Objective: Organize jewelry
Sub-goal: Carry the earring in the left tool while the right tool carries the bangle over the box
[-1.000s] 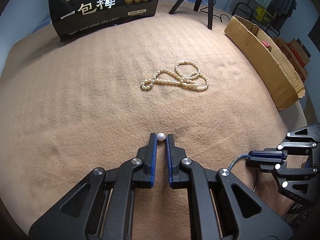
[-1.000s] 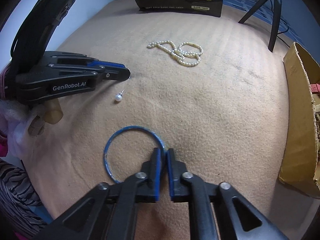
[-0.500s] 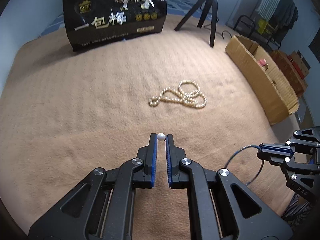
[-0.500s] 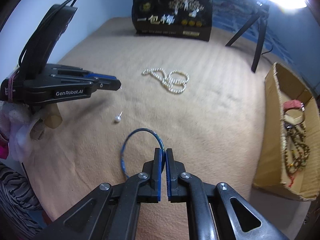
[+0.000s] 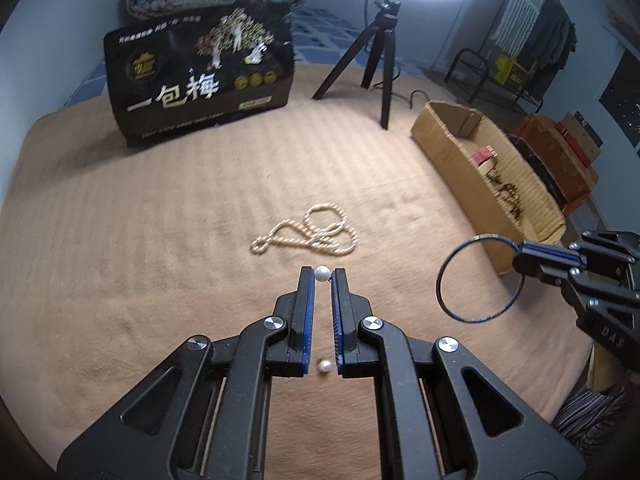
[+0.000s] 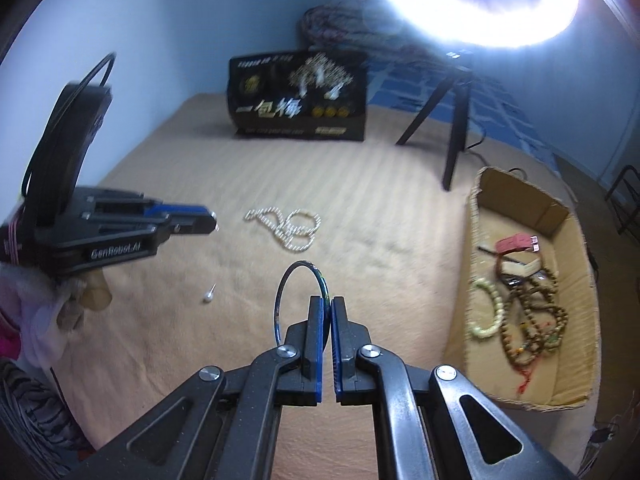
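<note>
My left gripper (image 5: 322, 274) is shut on a pearl earring (image 5: 322, 273) and holds it above the tan blanket. A second pearl earring (image 5: 324, 366) lies on the blanket below it, also in the right wrist view (image 6: 209, 295). My right gripper (image 6: 328, 304) is shut on a thin blue bangle (image 6: 280, 300), lifted off the blanket; the bangle also shows in the left wrist view (image 5: 452, 276). A pearl necklace (image 5: 308, 236) lies in a loose heap further back, also in the right wrist view (image 6: 286, 226).
An open cardboard box (image 6: 480, 328) with bead bracelets and other jewelry stands at the right, also in the left wrist view (image 5: 448, 140). A black printed bag (image 5: 200, 80) stands at the back. A tripod (image 5: 376, 56) with a ring light stands behind.
Both grippers have risen off the blanket. The left carries its pearl earring up. The right has lifted the blue bangle, which lay flat before.
</note>
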### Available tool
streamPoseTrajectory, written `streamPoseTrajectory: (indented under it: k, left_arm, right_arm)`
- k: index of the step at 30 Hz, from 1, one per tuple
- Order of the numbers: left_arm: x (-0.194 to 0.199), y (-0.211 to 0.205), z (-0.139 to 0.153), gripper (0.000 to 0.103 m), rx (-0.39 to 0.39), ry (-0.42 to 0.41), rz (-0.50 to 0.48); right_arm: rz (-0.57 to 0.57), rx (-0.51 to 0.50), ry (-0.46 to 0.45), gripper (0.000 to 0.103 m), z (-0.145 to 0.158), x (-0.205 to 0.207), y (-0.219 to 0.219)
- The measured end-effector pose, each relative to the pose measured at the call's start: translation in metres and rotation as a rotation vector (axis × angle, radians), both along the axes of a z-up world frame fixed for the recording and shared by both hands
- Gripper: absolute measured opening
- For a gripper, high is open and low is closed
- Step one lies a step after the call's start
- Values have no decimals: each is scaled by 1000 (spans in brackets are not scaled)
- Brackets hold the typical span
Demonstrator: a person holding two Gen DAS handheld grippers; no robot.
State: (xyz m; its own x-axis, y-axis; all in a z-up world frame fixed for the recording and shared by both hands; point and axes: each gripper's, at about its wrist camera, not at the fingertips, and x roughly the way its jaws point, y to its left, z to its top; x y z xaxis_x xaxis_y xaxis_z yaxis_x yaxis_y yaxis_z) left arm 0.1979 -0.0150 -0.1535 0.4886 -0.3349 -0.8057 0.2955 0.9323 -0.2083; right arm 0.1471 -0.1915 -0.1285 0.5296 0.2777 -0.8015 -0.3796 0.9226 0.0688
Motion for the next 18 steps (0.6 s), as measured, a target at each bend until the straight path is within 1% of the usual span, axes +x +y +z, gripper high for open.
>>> streamPoseTrajectory:
  k: [5,11,18]
  left_arm:
    - [0,-14,11,6,-23,-18,-14]
    - [1,-41,21,6,-48,-42,-48]
    - [3,-80,27,6,-75,-61,-91]
  right_arm:
    - [-56,19,-40,1,16,2,-23]
    - [-147,44,-74,1,32,7,-60]
    - [-258,61,-89,1,39,14,-107]
